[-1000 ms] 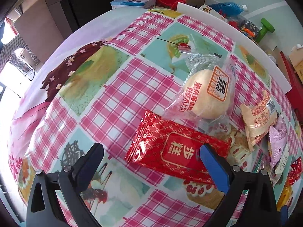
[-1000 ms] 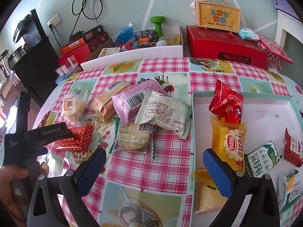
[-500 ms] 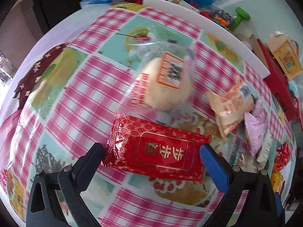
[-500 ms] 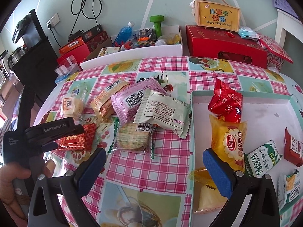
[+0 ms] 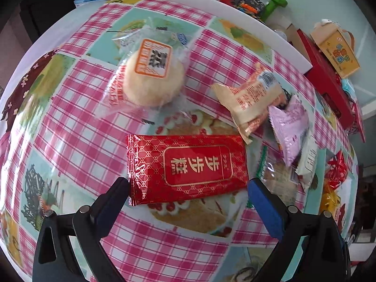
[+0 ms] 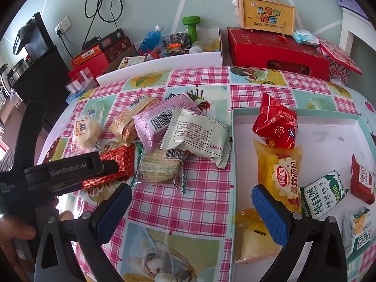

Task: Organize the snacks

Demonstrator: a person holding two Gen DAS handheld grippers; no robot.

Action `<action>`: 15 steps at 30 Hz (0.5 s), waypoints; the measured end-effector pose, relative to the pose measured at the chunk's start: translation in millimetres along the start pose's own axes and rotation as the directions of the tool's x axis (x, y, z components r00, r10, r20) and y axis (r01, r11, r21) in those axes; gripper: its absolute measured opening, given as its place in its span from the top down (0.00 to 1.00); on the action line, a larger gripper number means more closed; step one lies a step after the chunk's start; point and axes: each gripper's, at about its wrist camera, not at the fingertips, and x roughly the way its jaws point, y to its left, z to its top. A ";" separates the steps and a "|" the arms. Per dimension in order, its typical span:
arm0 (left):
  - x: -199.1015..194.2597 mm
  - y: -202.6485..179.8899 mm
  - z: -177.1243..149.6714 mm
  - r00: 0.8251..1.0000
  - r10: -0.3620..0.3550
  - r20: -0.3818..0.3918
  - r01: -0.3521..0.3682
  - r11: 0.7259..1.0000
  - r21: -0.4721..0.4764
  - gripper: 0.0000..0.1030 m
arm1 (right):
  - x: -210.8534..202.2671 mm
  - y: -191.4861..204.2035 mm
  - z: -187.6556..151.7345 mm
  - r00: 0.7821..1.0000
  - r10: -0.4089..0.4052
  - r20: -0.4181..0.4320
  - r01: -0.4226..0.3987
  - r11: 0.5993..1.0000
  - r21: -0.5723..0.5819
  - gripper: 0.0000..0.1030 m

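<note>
Straddling a red packet (image 5: pixel 188 164) with gold lettering, the left gripper (image 5: pixel 188 188) is seen spread wide, one fingertip just beside the packet's short edge at 9 o'clock and the other just beside the edge at 3 o'clock; whether either pad touches the wrapper cannot be told. The packet lies flat on a pink checked tablecloth (image 5: pixel 77 141). At 11 o'clock from it a round bun in a clear wrapper (image 5: pixel 152 80) is noted, and at 2 o'clock a beige packet (image 5: pixel 253 98), with a lilac packet (image 5: pixel 291 127) just beyond, overlapping it. In the right wrist view the same red packet (image 6: pixel 117 162) is partly hidden under the left gripper's black body (image 6: pixel 70 171), which is held by a hand (image 6: pixel 14 242) at the 8 o'clock edge. The right gripper (image 6: pixel 190 204) is held wide open above the cloth, nothing between its fingers. At its 12 o'clock a loose heap is recorded: a pale green packet (image 6: pixel 199 138) resting on a clear-wrapped biscuit (image 6: pixel 159 169). A white tray (image 6: pixel 329 127) with a teal rim sits at 2 o'clock, touching the heap's side; inside it a red pouch (image 6: pixel 277 124) leans on a yellow bag (image 6: pixel 279 174), and a green-and-white biscuit packet (image 6: pixel 324 195) lies beside that.
</note>
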 end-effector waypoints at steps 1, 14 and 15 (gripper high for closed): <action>-0.9 -1.5 -5.1 1.000 -0.013 -0.003 0.013 1.000 0.004 0.02 | -0.5 -0.8 0.0 1.000 0.000 0.000 0.000 1.000 0.002 0.00; -15.0 -26.8 7.6 0.998 -0.017 0.068 0.013 0.998 0.059 0.02 | -6.0 -5.8 2.0 1.000 -0.002 0.010 0.002 1.000 0.018 0.00; -16.5 -27.7 12.1 0.996 -0.016 0.083 0.011 0.998 0.064 0.02 | -6.0 -6.5 1.7 1.000 -0.001 0.010 0.001 1.000 0.018 0.00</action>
